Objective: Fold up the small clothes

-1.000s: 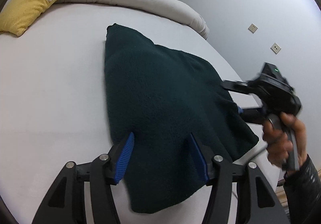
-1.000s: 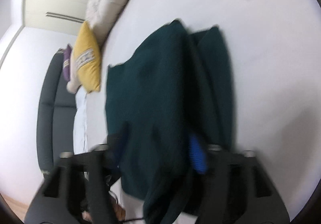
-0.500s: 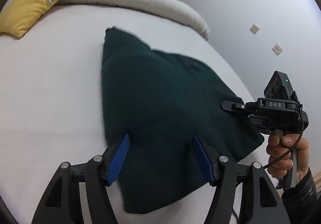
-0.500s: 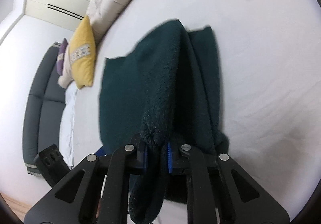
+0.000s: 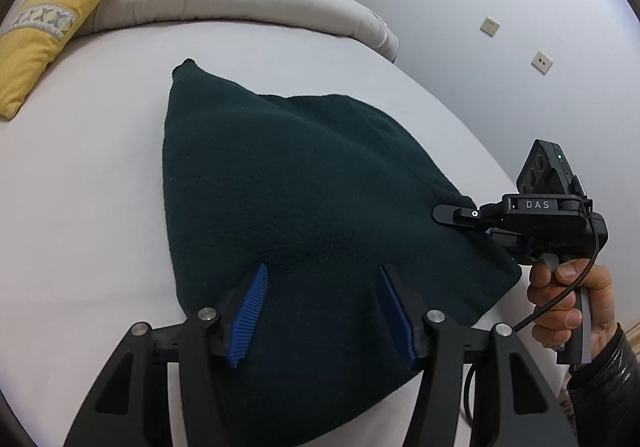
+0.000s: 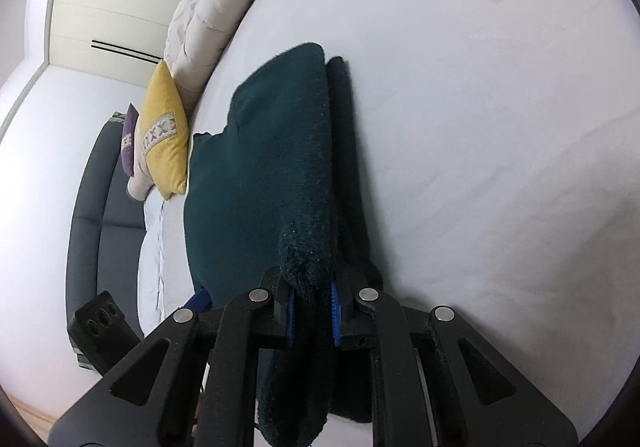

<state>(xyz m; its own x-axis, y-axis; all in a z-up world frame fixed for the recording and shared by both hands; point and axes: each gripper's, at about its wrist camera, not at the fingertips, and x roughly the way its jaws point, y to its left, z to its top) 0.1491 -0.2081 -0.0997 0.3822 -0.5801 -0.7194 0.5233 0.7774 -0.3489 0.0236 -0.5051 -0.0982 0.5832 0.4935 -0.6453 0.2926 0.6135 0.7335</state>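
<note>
Right gripper (image 6: 312,307) pinches the dark green cloth's (image 5: 304,199) edge — left gripper (image 5: 320,311) closing, fingers apart over it, bare sheet (image 6: 480,127) around.

One dark green knitted garment (image 5: 304,207) is counted on one white bed (image 5: 80,187). Two handheld grippers are seen: the left gripper (image 5: 320,311), with two blue-padded fingers, and the right gripper (image 6: 312,311), likewise with two. One hand (image 5: 568,303) is shown, in one dark sleeve (image 5: 608,375). One yellow cushion (image 6: 164,139) and one purple cushion (image 6: 129,145) are counted, with one pale pillow between them, and one cream duvet (image 5: 240,3) is bunched along the far edge. Two wall sockets (image 5: 490,26) are found on the grey wall. One dark headboard (image 6: 104,183) is made out, and one door is seen beyond the bed.
</note>
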